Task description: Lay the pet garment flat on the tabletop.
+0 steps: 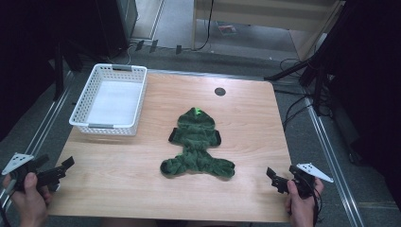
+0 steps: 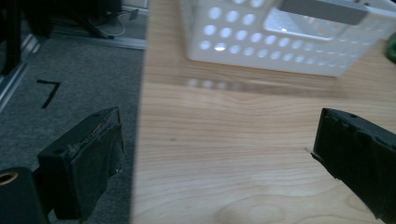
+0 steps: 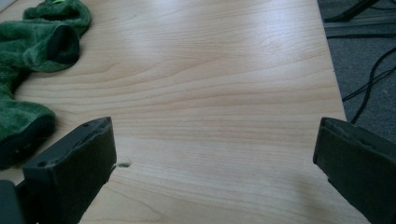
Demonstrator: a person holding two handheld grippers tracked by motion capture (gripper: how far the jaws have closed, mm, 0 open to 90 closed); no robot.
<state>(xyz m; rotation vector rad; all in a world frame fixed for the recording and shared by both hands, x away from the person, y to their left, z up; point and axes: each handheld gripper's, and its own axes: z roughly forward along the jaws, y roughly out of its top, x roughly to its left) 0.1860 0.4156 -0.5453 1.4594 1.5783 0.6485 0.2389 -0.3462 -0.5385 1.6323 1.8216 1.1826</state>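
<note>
Green garment [image 1: 197, 145] lies lengthwise, hood toward the table's far edge; both grippers spread, empty.

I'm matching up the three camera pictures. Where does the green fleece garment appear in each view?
High view: the green fleece garment lies spread at the table's middle, right of the white basket.
Left gripper view: a green sliver at the right edge, beside the basket.
Right gripper view: upper left corner, running down the left edge.
Shared landmark: the wooden table.
</note>
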